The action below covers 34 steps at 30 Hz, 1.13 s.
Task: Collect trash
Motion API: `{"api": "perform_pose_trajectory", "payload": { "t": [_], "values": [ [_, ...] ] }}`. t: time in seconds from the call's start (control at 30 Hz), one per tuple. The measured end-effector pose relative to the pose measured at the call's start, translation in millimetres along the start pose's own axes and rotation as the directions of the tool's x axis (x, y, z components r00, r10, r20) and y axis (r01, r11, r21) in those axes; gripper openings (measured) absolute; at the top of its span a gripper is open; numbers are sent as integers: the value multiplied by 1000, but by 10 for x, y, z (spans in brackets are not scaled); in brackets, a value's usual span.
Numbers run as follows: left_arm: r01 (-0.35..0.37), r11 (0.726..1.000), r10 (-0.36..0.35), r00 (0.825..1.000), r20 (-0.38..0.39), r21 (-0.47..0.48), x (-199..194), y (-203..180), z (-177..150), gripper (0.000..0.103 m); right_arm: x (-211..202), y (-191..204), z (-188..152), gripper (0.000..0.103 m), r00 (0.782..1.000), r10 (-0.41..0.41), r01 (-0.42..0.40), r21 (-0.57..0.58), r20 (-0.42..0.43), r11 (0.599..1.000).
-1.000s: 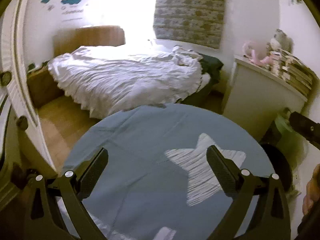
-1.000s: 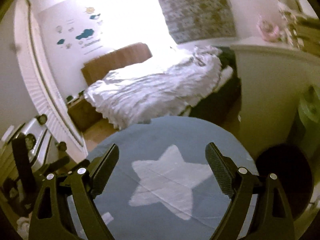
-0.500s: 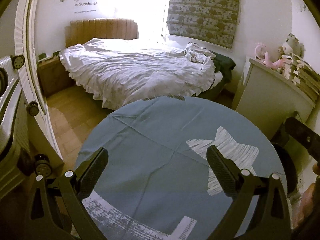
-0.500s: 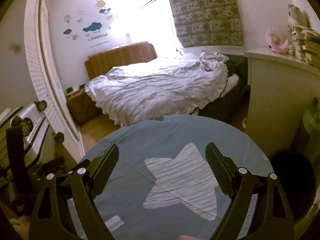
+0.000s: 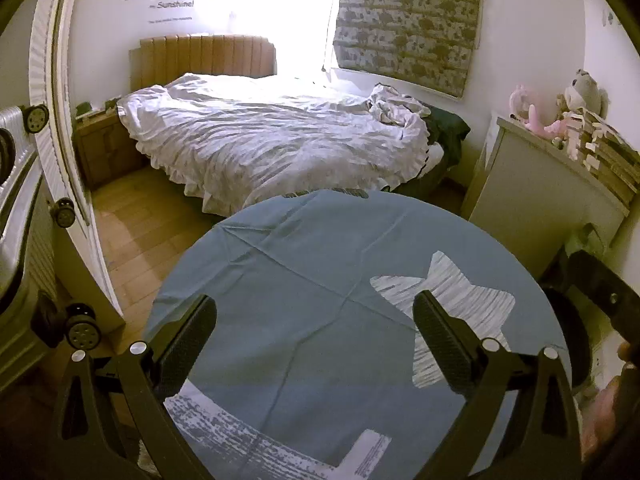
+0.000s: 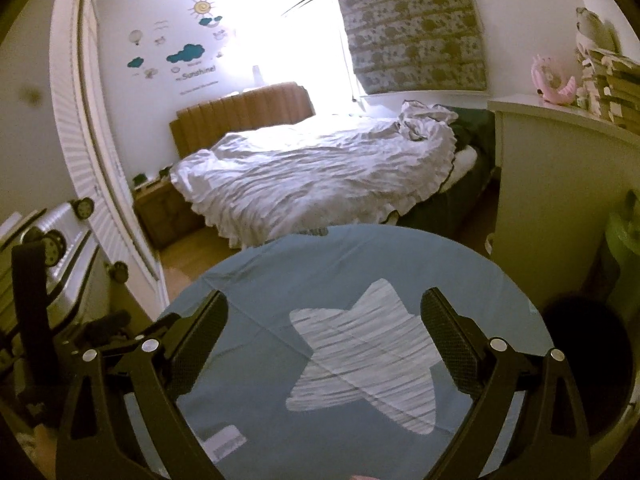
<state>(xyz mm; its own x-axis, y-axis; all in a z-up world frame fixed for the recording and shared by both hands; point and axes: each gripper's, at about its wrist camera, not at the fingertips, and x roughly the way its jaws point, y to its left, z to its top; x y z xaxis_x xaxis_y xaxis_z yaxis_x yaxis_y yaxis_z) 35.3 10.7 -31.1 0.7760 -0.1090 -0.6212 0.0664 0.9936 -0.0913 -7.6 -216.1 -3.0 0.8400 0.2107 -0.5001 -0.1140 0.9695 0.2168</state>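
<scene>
No trash shows anywhere ahead of you, in either view, so I can't tell you where it lies. What fills the foreground is the round counter, covered in a blue cloth with a pale striped star printed on it. A white printed label sits on the cloth near your edge.

Your left tool hangs over that cloth, tilted down, its fingers spread wide with only fabric between them. Your right tool is over the star, jaws opening, nothing between them either. From the left view the right tool's dark finger pokes in at the far right, with your hand just below it.

Beyond the counter there's wooden floor, then the bed under a rumpled white duvet, with a padded tan headboard against the wall. Bright window glare sits above it, beside a patterned blind. Cloud stickers dot the wall. To your right stands a pale cabinet carrying a pink toy and stacked books. A ribbed suitcase lies on its side at your left, wheels showing.
</scene>
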Motion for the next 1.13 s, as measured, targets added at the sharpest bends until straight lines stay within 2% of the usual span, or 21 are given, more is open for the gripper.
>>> {"api": "perform_pose_trajectory", "payload": {
  "t": [0.87,1.13],
  "values": [
    [-4,1000,4,1000,28,-9,-55,-17,-35,98,1,35,-32,98,1000,1,-1,-40,7,999],
    [22,1000,-22,1000,17,-5,-44,-79,-41,98,-1,26,-51,98,1000,1,-1,-37,2,999]
  ]
}}
